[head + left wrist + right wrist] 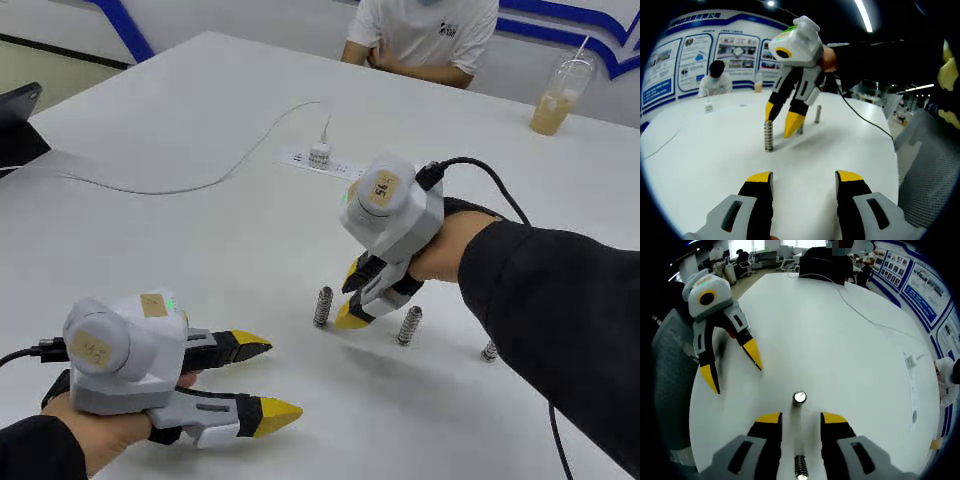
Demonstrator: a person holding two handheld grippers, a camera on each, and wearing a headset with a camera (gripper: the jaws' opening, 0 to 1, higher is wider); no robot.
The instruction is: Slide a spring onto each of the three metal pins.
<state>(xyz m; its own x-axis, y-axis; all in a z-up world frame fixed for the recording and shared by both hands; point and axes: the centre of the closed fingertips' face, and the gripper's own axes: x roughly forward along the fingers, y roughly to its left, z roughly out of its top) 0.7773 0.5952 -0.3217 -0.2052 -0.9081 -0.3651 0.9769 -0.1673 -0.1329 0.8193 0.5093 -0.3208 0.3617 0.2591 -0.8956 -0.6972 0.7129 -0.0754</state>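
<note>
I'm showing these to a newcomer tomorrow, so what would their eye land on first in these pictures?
The white-and-grey right gripper with yellow-tipped black jaws points down at mid-table, open, among three upright spring-wrapped metal pins. The matching left gripper is held open at the near left of the white table.

Right gripper (pixel 352 297) pointing down, jaws apart — between two upright springs (pixel 322 306), left gripper (pixel 268 378) nearer, jaws parted

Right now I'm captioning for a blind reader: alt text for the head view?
The right tool points down, open, between two of three upright springs on a white table. The left tool is held open at lower left.
</note>
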